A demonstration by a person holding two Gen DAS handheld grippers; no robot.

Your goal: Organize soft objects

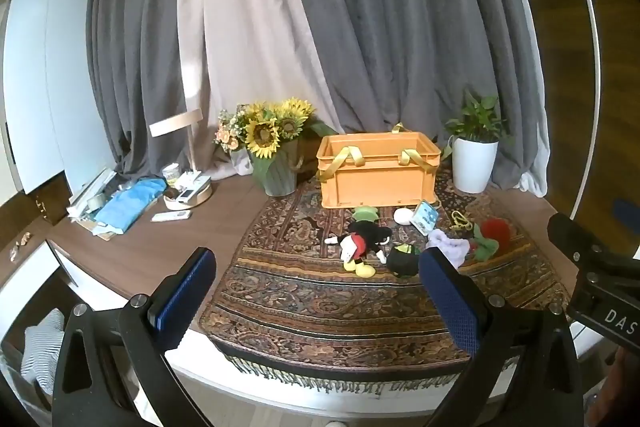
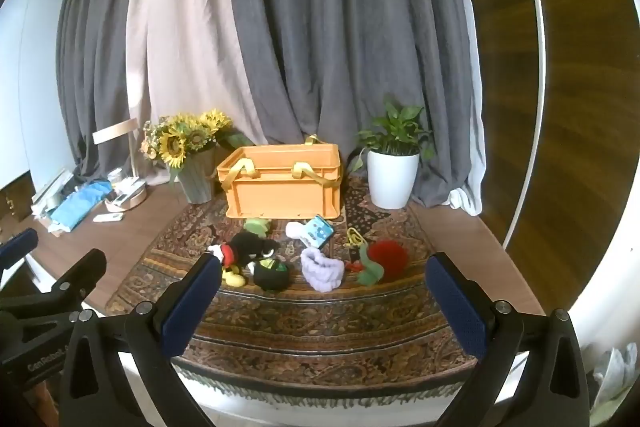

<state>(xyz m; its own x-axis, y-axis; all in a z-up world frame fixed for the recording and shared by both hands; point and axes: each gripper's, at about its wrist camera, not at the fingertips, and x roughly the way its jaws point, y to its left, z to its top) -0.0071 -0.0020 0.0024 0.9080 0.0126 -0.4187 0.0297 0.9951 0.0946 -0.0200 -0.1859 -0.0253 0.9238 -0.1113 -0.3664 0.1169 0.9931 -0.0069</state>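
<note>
An orange crate [image 1: 376,171] [image 2: 282,183] with yellow handles stands at the back of a patterned rug [image 1: 320,303] [image 2: 320,323]. In front of it lie soft toys: a black, red and yellow mouse plush [image 1: 362,245] [image 2: 244,251], a black and green plush [image 1: 402,259] [image 2: 272,273], a lilac knitted piece [image 1: 450,247] [image 2: 322,269], a red and green plush [image 1: 490,233] [image 2: 382,259], a green plush [image 1: 365,214] [image 2: 258,225], and a white and blue item [image 1: 420,217] [image 2: 312,231]. My left gripper [image 1: 316,291] and right gripper [image 2: 324,301] hang open and empty over the rug's near edge.
A sunflower vase [image 1: 272,143] [image 2: 188,155] stands left of the crate, a white potted plant [image 1: 474,151] [image 2: 392,163] to its right. Blue cloth, a lamp base and remotes [image 1: 172,203] crowd the table's left side. Grey curtains hang behind.
</note>
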